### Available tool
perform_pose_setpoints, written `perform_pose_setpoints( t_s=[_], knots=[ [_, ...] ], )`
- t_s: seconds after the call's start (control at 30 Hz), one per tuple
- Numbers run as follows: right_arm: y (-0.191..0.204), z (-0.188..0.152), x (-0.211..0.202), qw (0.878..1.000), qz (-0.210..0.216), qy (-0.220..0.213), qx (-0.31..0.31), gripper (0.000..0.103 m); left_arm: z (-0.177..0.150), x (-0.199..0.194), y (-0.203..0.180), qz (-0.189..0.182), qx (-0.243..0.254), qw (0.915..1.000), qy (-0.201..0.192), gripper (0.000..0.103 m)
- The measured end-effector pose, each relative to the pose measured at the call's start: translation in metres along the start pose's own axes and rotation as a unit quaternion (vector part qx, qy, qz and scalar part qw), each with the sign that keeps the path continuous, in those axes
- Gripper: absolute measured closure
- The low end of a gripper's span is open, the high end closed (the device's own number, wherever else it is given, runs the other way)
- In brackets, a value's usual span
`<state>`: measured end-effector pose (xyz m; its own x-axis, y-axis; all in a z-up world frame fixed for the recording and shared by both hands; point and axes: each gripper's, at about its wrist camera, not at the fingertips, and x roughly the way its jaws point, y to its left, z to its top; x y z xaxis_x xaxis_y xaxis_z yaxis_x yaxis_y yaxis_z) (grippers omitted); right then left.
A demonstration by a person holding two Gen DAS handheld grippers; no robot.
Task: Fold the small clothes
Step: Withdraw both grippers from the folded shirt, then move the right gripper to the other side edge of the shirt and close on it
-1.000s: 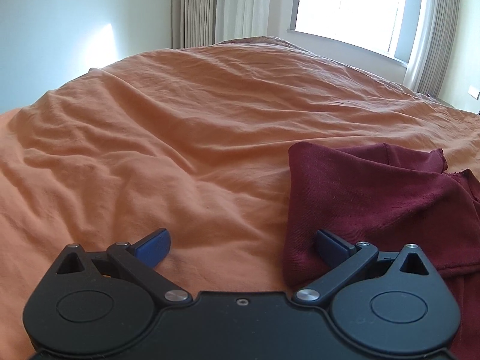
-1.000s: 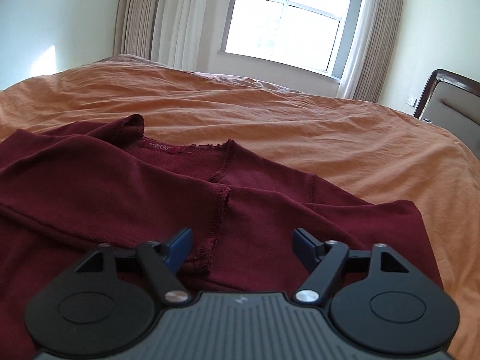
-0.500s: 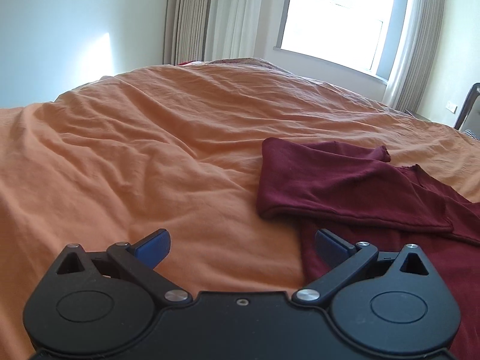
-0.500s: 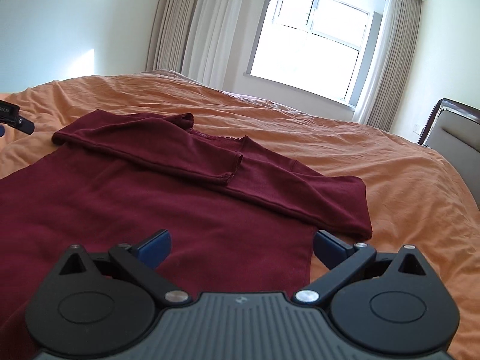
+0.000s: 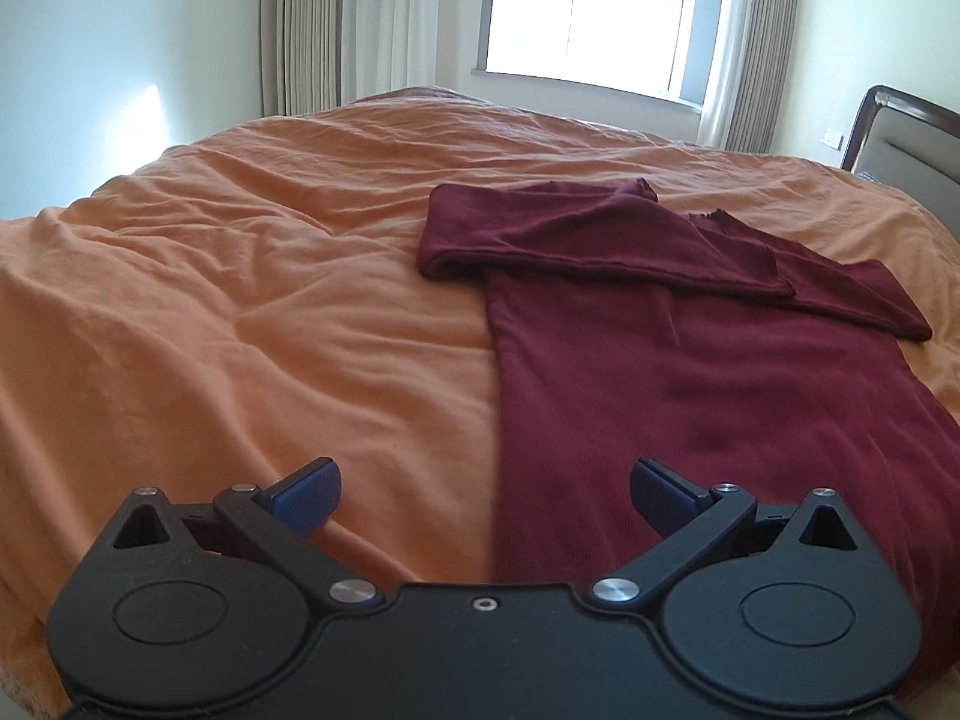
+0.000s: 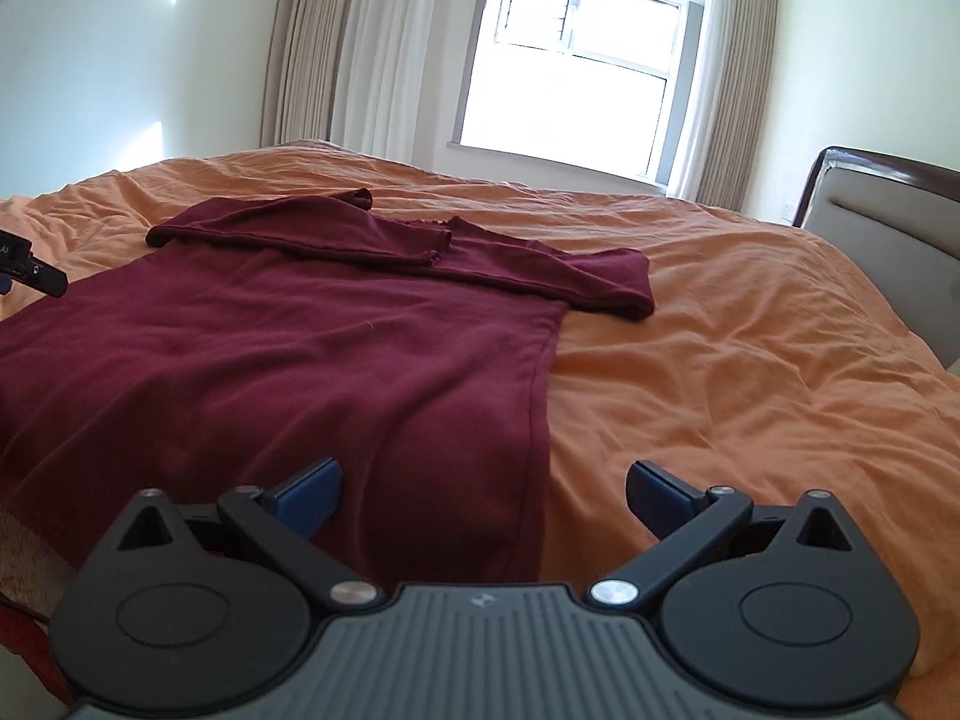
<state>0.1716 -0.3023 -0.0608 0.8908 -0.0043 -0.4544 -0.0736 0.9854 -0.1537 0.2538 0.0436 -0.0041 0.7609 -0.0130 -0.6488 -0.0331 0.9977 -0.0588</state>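
**Sleeves in, hem next: a dark red top waits on the bed**

A dark red top [image 5: 690,396] lies flat on an orange bedspread [image 5: 252,312], right of centre in the left view, its sleeves [image 6: 372,240] crossed over the chest in the upper middle of the right view. The knit looks light, soft and limp; it will likely sag and crease unless lifted at both lower corners together. The left gripper [image 5: 483,495] and right gripper [image 6: 483,489], bottom centre of their frames, are spread wide and empty, each straddling a side edge. Window [image 6: 570,78] and headboard [image 6: 888,210] sit beyond.
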Motion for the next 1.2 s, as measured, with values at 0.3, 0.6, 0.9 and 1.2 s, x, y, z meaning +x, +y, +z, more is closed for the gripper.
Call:
perform_pose_setpoints(
  t_s=[0.3,0.6,0.9,1.2],
  knots=[
    [0.005,-0.032,-0.029,0.999,-0.031,-0.013,-0.028,0.0,-0.027,-0.015,-0.01,0.011,0.03,0.9995,0.008,0.001],
    [0.056,-0.04,-0.037,0.992,0.007,-0.052,-0.117,0.0,-0.036,-0.023,-0.009,0.019,0.024,0.9995,0.013,0.001],
    [0.108,-0.054,-0.012,0.975,0.034,-0.048,-0.215,0.0,-0.038,-0.044,-0.008,0.001,0.018,0.999,-0.04,0.001],
    [0.126,-0.067,-0.003,0.954,-0.037,-0.083,-0.285,0.0,-0.04,-0.042,-0.015,-0.007,0.037,0.9988,-0.033,0.001]
  ],
)
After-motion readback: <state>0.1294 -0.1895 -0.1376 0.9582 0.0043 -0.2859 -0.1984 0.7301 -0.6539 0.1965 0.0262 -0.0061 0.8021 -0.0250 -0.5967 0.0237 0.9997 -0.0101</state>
